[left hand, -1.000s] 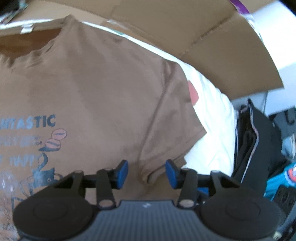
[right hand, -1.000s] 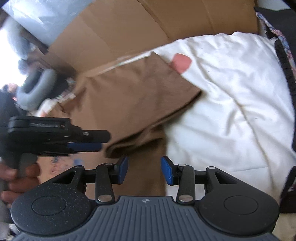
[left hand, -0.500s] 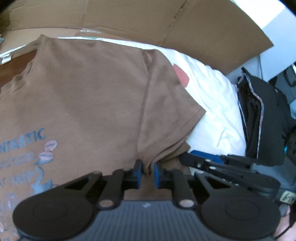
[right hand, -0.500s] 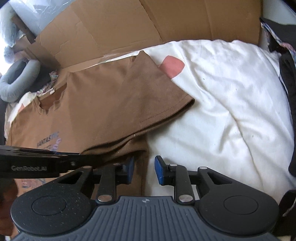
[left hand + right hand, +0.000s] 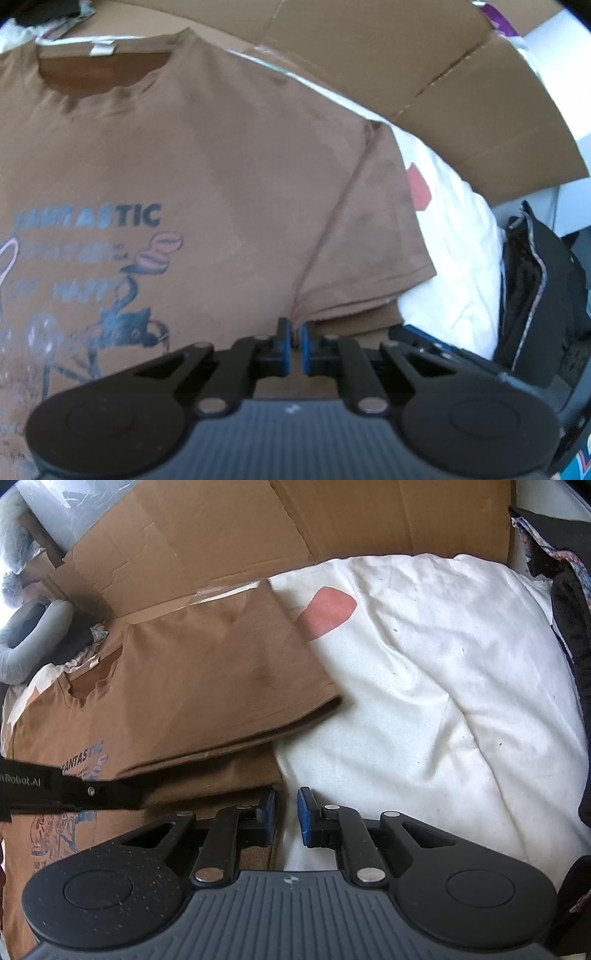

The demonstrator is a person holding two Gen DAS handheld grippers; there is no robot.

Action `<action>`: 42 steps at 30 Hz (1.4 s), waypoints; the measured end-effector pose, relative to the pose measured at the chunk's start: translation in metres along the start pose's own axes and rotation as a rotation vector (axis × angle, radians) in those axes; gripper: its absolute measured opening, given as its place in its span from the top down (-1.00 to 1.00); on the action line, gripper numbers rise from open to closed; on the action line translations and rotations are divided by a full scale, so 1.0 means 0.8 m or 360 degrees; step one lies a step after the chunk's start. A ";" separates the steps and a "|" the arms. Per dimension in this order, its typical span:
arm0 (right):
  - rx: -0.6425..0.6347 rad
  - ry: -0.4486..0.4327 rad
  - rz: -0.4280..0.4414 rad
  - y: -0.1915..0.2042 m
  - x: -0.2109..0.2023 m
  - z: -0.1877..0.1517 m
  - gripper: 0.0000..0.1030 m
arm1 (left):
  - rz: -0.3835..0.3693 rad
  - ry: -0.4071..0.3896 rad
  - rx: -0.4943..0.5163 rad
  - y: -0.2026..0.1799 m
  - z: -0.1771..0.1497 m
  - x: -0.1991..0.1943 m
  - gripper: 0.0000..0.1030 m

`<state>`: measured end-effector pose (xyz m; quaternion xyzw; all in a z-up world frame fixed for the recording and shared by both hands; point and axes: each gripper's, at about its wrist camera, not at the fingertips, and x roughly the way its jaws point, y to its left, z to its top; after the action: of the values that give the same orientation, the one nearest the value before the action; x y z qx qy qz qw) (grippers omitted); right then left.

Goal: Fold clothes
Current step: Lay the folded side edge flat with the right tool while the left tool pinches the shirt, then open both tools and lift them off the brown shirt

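Observation:
A brown T-shirt with a blue "FANTASTIC" print lies flat, front up, its collar far away. My left gripper is shut on the fabric just under the sleeve's armpit seam. In the right wrist view the same T-shirt fills the left half, its sleeve lying towards the white sheet. My right gripper straddles the shirt's side edge below the sleeve. Its jaws stand close together, with a strip of white sheet still showing between the fabric and the right pad. The left gripper's body reaches in from the left.
The shirt rests on a white sheet with a red patch. Flattened cardboard stands behind. Dark folded clothes are piled at the right edge. A grey neck pillow lies at far left.
Both grippers came down onto the shirt near the sleeve and narrowed. The left one closed on the fabric under the armpit. The right one's gap shrank around the side edge.

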<state>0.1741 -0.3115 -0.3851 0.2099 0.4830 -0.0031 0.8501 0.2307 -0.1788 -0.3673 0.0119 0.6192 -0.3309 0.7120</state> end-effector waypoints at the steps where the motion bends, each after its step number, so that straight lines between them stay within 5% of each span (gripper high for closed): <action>1: 0.0018 0.0002 0.0004 -0.001 0.000 0.000 0.68 | 0.0007 0.0003 -0.0013 0.001 -0.001 0.000 0.89; 11: 0.0032 0.0015 -0.0012 0.000 0.001 0.001 0.69 | 0.0049 0.0143 -0.0059 0.003 -0.007 0.021 0.82; 16: 0.0109 0.0008 0.0037 -0.003 -0.010 0.003 0.68 | 0.0006 0.0216 0.0042 -0.010 0.001 0.009 0.32; 25: 0.0237 -0.0096 0.0078 -0.023 -0.037 0.004 0.72 | -0.0020 0.0155 0.0168 -0.038 0.023 -0.007 0.32; 42: 0.0366 -0.0145 0.0083 -0.061 -0.061 -0.024 0.70 | 0.0003 0.0056 0.0644 -0.129 0.059 0.039 0.33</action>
<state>0.1223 -0.3589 -0.3708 0.3181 0.4346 -0.0460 0.8413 0.2226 -0.2937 -0.3438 0.1612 0.5525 -0.4477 0.6843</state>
